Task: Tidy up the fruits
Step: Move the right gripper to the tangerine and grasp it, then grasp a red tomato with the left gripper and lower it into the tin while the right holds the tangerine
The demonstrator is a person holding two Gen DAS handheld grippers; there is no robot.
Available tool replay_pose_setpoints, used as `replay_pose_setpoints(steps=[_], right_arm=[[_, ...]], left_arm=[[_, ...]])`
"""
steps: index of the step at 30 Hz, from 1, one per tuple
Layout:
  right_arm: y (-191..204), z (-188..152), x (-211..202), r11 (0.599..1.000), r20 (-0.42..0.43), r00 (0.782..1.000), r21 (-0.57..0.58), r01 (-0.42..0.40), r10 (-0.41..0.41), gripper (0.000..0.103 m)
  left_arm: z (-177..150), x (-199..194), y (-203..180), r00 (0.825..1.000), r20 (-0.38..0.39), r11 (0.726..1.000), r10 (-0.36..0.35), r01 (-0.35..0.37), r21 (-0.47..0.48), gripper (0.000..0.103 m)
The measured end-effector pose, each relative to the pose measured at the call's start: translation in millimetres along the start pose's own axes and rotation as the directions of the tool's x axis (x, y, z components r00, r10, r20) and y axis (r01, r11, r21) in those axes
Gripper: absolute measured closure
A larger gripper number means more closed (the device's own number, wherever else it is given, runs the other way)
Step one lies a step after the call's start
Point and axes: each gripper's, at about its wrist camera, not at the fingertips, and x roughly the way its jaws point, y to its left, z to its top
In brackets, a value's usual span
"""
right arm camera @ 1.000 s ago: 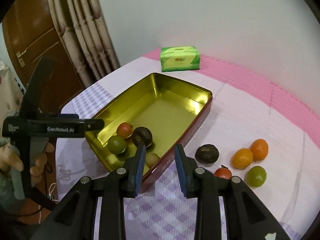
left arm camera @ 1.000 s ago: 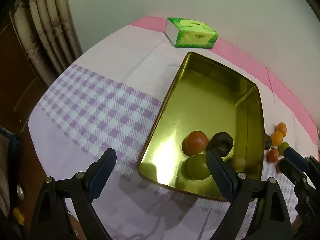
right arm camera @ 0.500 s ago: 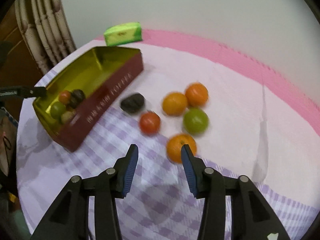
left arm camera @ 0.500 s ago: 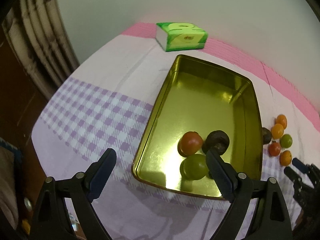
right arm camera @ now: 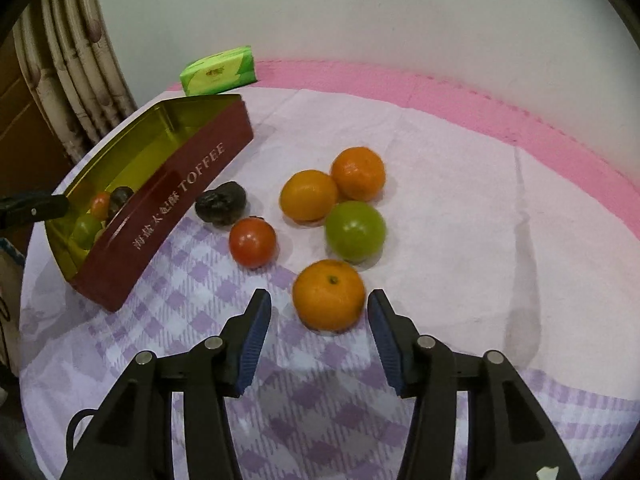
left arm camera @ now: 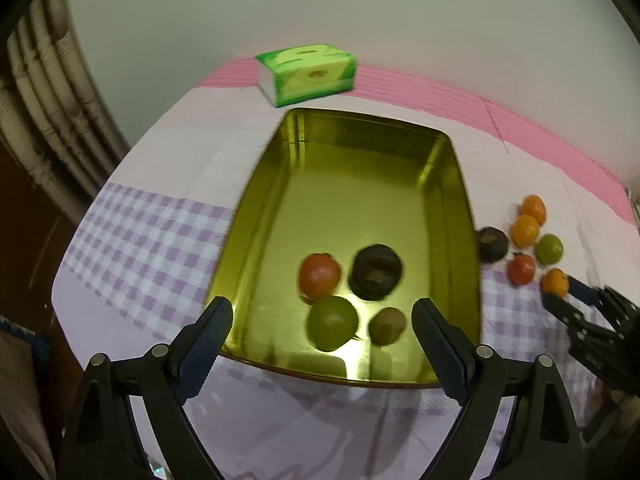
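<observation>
A gold tin [left arm camera: 360, 152] [right arm camera: 192, 168] with red "TOFFEE" sides holds a red tomato [left arm camera: 319, 275], a dark fruit [left arm camera: 375, 272], a green fruit [left arm camera: 332, 322] and a small brown fruit [left arm camera: 386, 325]. On the cloth beside it lie three oranges, the nearest [right arm camera: 328, 294] just ahead of my open right gripper [right arm camera: 318, 334], plus a green fruit [right arm camera: 354, 230], a red tomato [right arm camera: 252, 241] and a dark fruit [right arm camera: 221, 203]. My left gripper [left arm camera: 322, 344] is open and empty above the tin's near edge.
A green tissue pack [left arm camera: 306, 74] [right arm camera: 218, 70] lies at the far table edge by the wall. Curtains [right arm camera: 76, 64] and a wooden door stand at the left. A pink mat [right arm camera: 440, 96] runs under the checked cloth along the back.
My right gripper has swung right from the tin to the loose fruits, opened wider and closed in on the near orange. My left gripper has shifted so the tin sits centred.
</observation>
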Motion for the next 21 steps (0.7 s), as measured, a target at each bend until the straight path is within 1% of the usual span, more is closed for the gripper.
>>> replay_pose_setpoints(steps=[2,4,6,8,10,13,15,16,17,18,19,21], right_arm=[[0,1,5,1.0,0.002,1.0,-0.004,0.001,-0.001,0.06],[-3,1,7,1.0,0.001,1.0,0.005,0.005,-0.005,0.067],[-6,-1,6,1.0,0.011,1.0,0.008,-0.012,0.012,0.067],[-8,-3,3,1.0,0.017,1.0,0.0,-0.001,0.001,0.068],[-16,-7,-2,1.0,0.025,1.0,0.012,0.008,-0.008,0.069],[-40,-12,-9,0.995,0.043,0.995,0.048,0.087,-0.089,0.069],[-63,-16,-12,0.986,0.044,0.988,0.079,0.145,-0.149,0.069],[-71,-18,-14,0.983,0.048,0.985,0.092,0.16,-0.165,0.069],[-81,-19,-16,0.979,0.049,0.983,0.11,0.171,-0.178,0.069],[-88,-20,-18,0.976,0.054,0.981,0.125,0.177,-0.185,0.069],[-94,-22,-19,0.974,0.057,0.98,0.134,0.182,-0.191,0.068],[-98,-24,-20,0.976,0.07,0.981,0.135,0.17,-0.18,0.068]], left_arm=[[2,-3,-12,1.0,0.002,0.999,0.005,-0.005,0.033,0.012],[3,-5,-22,1.0,-0.003,0.999,-0.018,0.018,0.046,0.012],[6,-6,-35,0.999,-0.013,0.997,-0.046,0.046,0.055,0.012],[10,-5,-54,0.997,-0.018,0.995,-0.071,0.072,0.074,0.012],[12,-4,-72,0.997,-0.019,0.992,-0.077,0.078,0.099,0.012],[13,-2,-103,0.991,-0.031,0.98,-0.129,0.132,0.148,0.012],[14,2,-120,0.988,-0.042,0.972,-0.151,0.156,0.177,0.016],[14,3,-127,0.986,-0.051,0.968,-0.162,0.168,0.188,0.019],[14,7,-135,0.983,-0.065,0.963,-0.173,0.183,0.197,0.024],[13,11,-140,0.981,-0.078,0.962,-0.178,0.19,0.197,0.029],[13,16,-143,0.979,-0.093,0.961,-0.181,0.196,0.193,0.031],[14,28,-148,0.972,-0.135,0.962,-0.195,0.216,0.165,0.041]])
